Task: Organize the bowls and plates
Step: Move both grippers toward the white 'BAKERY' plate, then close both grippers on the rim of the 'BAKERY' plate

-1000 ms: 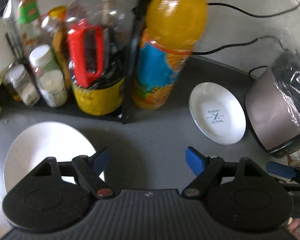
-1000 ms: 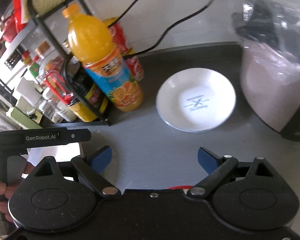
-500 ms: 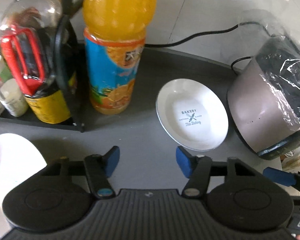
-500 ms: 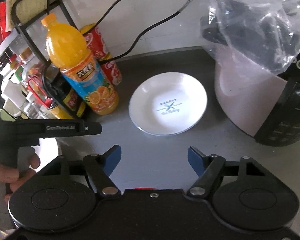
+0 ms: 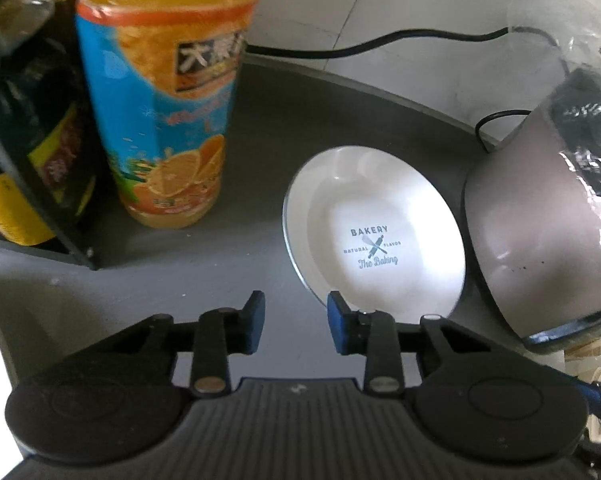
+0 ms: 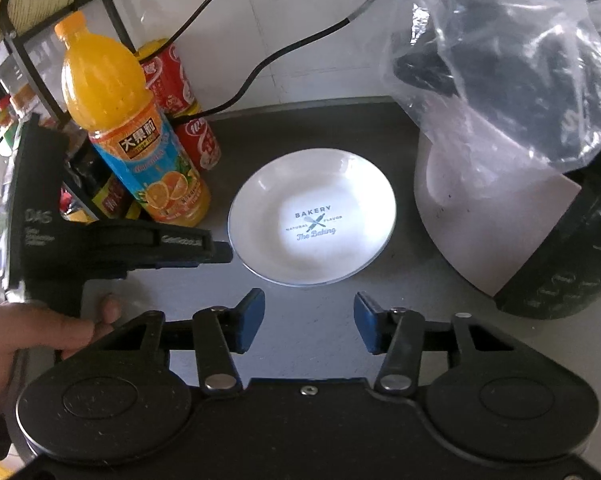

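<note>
1. We hold our left gripper (image 5: 295, 322) pitched steeply down, its blue pads (image 5: 337, 322) facing each other across a narrow gap.
2. Its jaws have just been closing, and nothing sits between them; they are not fully together.
3. From the right wrist view, our left gripper (image 6: 220, 251) reaches in from the left, with our left hand (image 6: 32, 330) wrapped around its handle, fingers curled under the body.
4. Our right gripper (image 6: 309, 322) also tilts steeply down, its blue pads (image 6: 365, 326) set wider apart than the left pair.
5. Its jaws have just been closing too, with nothing between them.
6. Our right hand is out of view.
</note>
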Demonstrator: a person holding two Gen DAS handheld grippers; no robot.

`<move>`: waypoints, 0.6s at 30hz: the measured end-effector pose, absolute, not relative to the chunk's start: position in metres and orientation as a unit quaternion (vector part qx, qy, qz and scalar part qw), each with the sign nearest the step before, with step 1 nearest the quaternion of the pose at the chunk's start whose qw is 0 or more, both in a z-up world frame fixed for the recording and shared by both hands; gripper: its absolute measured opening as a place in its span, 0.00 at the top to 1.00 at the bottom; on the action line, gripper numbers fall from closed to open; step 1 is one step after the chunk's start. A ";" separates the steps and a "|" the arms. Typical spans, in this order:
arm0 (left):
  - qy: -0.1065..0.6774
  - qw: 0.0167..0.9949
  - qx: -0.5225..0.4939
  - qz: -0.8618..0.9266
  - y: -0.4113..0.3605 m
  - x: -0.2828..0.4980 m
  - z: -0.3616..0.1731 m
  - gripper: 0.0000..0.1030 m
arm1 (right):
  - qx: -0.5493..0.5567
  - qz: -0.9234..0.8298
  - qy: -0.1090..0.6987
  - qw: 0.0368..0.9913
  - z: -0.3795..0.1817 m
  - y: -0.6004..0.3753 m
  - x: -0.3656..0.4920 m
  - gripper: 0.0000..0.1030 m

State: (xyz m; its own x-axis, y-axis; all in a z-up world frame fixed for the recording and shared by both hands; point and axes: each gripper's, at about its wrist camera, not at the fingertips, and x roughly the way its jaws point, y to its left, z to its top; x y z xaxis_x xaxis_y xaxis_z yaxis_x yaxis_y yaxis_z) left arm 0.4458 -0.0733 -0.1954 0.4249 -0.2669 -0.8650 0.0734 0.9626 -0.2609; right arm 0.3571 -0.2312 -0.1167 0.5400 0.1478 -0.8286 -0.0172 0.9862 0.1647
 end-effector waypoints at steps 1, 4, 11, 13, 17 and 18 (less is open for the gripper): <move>0.528 0.838 -0.092 -0.101 -0.075 0.448 -0.198 0.69 | 0.066 0.047 0.477 0.875 -0.117 -0.231 0.358 0.52; 0.541 0.826 -0.115 -0.105 -0.077 0.455 -0.211 0.72 | 0.061 0.046 0.478 0.875 -0.118 -0.229 0.358 0.52; 0.550 0.819 -0.116 -0.111 -0.089 0.465 -0.224 0.80 | 0.059 0.045 0.480 0.874 -0.119 -0.228 0.357 0.52; 0.552 0.817 -0.121 -0.113 -0.090 0.466 -0.225 0.82 | 0.060 0.044 0.481 0.874 -0.121 -0.228 0.360 0.52; 0.553 0.817 -0.122 -0.112 -0.088 0.464 -0.224 0.84 | 0.056 0.048 0.483 0.872 -0.123 -0.225 0.363 0.52; 0.554 0.816 -0.121 -0.112 -0.087 0.463 -0.224 0.84 | 0.056 0.049 0.484 0.872 -0.123 -0.224 0.364 0.52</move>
State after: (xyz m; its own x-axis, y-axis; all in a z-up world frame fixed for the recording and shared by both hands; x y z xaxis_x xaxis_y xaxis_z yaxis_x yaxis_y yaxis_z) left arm 0.4628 -0.0869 -0.2236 0.3622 -0.3161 -0.8769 0.0484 0.9459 -0.3210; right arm 0.3638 -0.2241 -0.1231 0.5274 0.1389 -0.8382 -0.0308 0.9890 0.1445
